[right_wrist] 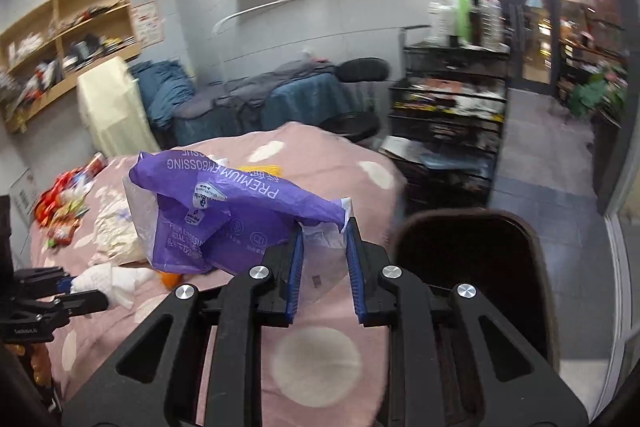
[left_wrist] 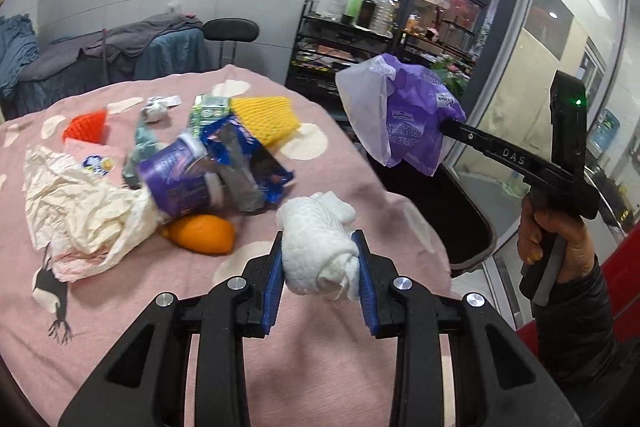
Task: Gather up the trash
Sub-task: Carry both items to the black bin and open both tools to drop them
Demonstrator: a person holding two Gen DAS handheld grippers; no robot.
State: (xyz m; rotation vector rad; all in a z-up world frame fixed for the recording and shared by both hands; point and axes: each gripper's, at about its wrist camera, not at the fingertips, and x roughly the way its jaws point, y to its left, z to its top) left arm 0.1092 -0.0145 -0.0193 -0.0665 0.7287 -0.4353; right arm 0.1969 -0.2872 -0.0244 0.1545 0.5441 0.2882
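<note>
Left wrist view: left tongs (left_wrist: 320, 259) clamped on a wad of white tissue (left_wrist: 316, 247), blue pads pressing both flanks, wad lifted clear of the pink spotted cloth (left_wrist: 320, 347) on the worktop. Long axis of the wad running away from the camera along the fingers, far end bulging past the tips toward the litter pile. Off to the right, right tongs (left_wrist: 444, 125) seen side-on, gripped by a hand (left_wrist: 552, 239) in a dark sleeve, holding a purple tissue wrapper (left_wrist: 408, 119) in the air above the black bin (left_wrist: 472, 227) beside the worktop edge.

Right wrist view: right tongs (right_wrist: 325, 259) nipped on the clear, thin edge of the purple tissue wrapper (right_wrist: 224, 215), jaws drawn close but not fully together. Wrapper crumpled, long axis slanting from the pads up and left, printed face upside down, bulk hanging left of the fingers over the cloth. Black bin (right_wrist: 472, 267) just right of and below the tips, mouth open. Left tongs (right_wrist: 74, 291) at the left margin with the white wad.

Judged progress: early to middle. Two pieces in hand, neither yet dropped; bin interior too dark to tell its contents. Left on the cloth: crumpled cream paper (left_wrist: 80, 211), purple cup (left_wrist: 180, 183), blue foil packet (left_wrist: 248, 163), orange peel (left_wrist: 204, 233), yellow foam net (left_wrist: 266, 115), red foam net (left_wrist: 86, 127), small scraps behind, plus red snack packets (right_wrist: 60, 211) at the far side.
</note>
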